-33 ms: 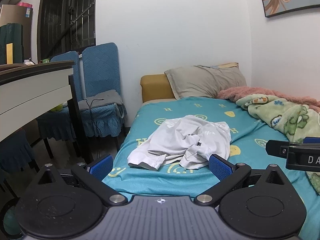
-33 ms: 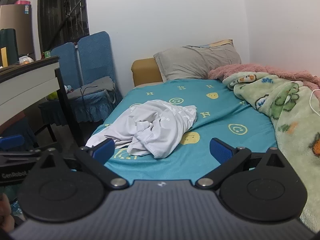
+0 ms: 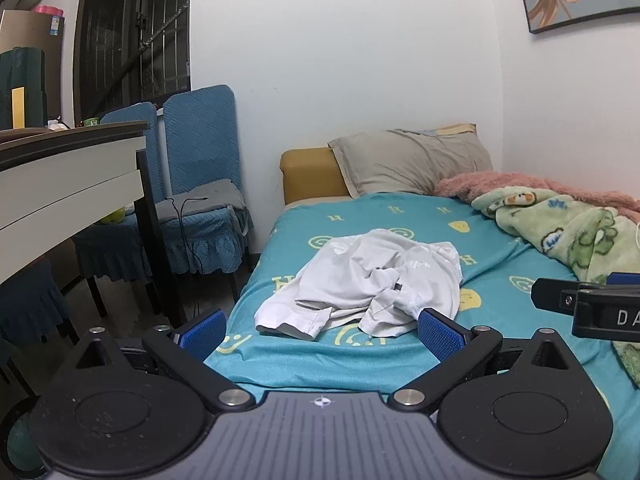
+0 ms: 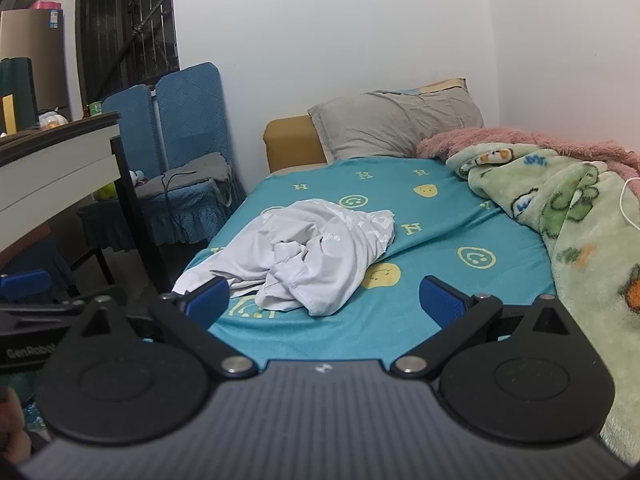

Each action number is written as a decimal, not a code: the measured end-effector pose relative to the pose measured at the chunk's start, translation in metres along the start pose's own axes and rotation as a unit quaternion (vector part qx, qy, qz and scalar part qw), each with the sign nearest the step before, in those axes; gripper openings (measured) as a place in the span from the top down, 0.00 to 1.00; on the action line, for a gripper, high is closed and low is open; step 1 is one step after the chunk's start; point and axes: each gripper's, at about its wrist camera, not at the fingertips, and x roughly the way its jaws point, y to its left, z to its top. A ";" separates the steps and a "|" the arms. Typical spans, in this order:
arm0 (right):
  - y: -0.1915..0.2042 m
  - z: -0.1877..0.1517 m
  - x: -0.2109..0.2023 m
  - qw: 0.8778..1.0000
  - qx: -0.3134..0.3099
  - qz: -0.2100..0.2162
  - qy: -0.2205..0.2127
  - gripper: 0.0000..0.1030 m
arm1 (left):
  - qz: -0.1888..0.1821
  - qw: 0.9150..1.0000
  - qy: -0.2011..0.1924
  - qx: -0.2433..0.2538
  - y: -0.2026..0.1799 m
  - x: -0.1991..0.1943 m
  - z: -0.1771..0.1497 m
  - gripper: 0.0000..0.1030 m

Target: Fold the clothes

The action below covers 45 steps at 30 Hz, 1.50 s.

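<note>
A crumpled white garment [image 3: 360, 284] lies in a heap on the teal bed sheet [image 3: 500, 248], toward the bed's left side; it also shows in the right wrist view [image 4: 304, 248]. My left gripper [image 3: 322, 332] is open and empty, held short of the bed's near edge, in front of the garment. My right gripper [image 4: 324, 300] is open and empty, also short of the near edge, with the garment ahead and a little left. The right gripper shows at the right edge of the left wrist view [image 3: 592, 304].
A green cartoon blanket [image 4: 572, 216] and a pink blanket [image 4: 520, 140] lie heaped along the bed's right side by the wall. A grey pillow [image 3: 412, 164] is at the head. A desk [image 3: 68, 184] and blue chairs [image 3: 200, 184] stand left of the bed.
</note>
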 end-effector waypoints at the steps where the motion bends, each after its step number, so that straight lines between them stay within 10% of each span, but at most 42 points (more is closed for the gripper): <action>1: 0.001 0.001 0.000 1.000 0.000 0.001 -0.003 0.00 | 0.000 1.000 0.000 0.001 0.000 0.000 -0.001 0.00; 45: -0.010 0.006 -0.011 1.000 0.031 -0.003 -0.003 0.00 | 0.003 1.000 0.026 0.005 -0.002 0.018 -0.015 0.00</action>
